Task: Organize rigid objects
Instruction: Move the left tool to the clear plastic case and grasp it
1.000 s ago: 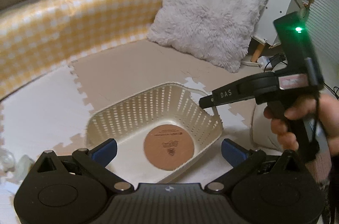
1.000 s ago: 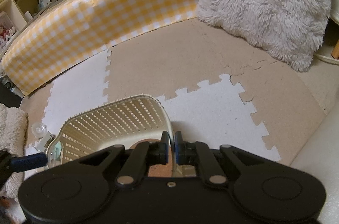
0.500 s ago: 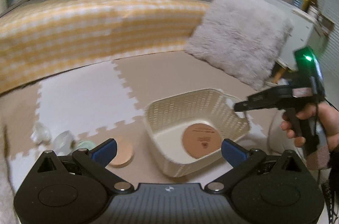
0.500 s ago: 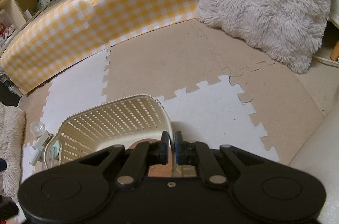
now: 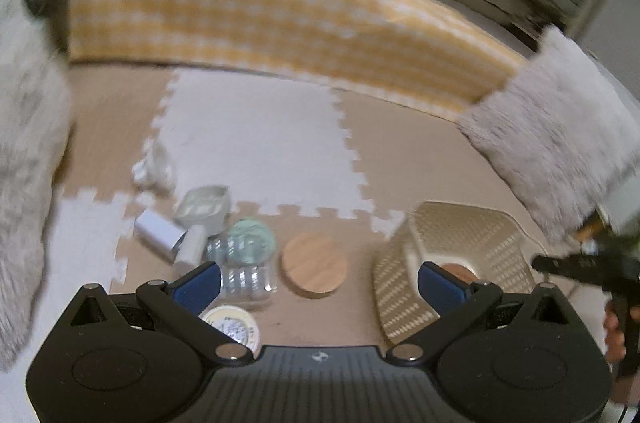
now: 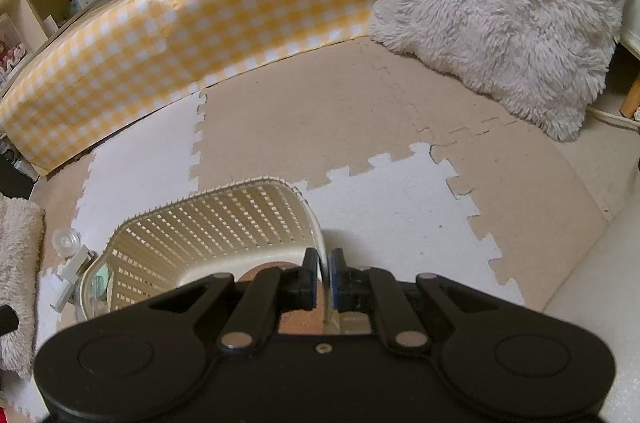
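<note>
The right tool [image 6: 323,277] was clamped on the rim of the cream basket [image 6: 224,219], which stood on the foam floor mat [image 6: 400,219] with a brown disc [image 6: 260,269] inside. The left tool [image 5: 320,279] stood wide open and empty, above a wooden coaster [image 5: 314,265] lying just left of the basket; clear plastic containers [image 5: 244,247] lay farther left.

The whole left view was smeared; the round lid [image 5: 234,327] hid partly behind the left gripper [image 5: 320,283], its print unreadable.
</note>
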Action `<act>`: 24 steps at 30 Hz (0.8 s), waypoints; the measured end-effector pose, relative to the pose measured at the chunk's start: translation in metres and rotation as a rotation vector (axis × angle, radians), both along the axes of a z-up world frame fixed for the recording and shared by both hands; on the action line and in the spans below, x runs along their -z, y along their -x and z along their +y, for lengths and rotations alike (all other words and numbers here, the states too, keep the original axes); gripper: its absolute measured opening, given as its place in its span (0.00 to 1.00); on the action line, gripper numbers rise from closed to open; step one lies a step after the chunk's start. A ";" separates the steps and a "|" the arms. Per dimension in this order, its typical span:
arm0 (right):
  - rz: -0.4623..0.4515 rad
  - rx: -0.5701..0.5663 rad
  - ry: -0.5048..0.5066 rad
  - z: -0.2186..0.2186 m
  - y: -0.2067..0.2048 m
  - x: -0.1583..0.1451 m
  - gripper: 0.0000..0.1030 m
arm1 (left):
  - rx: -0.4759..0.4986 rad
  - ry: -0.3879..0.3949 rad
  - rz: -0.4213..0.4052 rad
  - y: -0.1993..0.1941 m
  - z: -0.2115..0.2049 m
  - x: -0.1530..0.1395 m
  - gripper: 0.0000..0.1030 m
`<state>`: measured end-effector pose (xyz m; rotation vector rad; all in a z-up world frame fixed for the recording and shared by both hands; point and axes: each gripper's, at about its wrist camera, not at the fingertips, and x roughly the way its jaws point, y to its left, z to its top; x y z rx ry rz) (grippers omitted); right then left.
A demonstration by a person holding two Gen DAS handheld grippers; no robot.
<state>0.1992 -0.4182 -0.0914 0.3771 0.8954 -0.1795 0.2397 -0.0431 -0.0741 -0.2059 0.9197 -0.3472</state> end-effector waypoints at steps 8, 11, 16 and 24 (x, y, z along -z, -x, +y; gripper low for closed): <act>-0.003 -0.002 0.013 0.002 0.001 -0.001 0.07 | -0.149 0.118 0.146 -0.025 0.029 0.038 1.00; -0.001 -0.005 0.021 0.003 0.000 -0.001 0.07 | -0.189 0.138 0.176 -0.032 0.034 0.051 1.00; -0.001 -0.006 0.022 0.003 0.000 -0.001 0.07 | -0.210 0.106 0.159 -0.042 0.035 0.065 1.00; -0.001 -0.009 0.027 0.003 0.000 -0.001 0.07 | -0.197 0.054 0.177 -0.055 0.032 0.081 1.00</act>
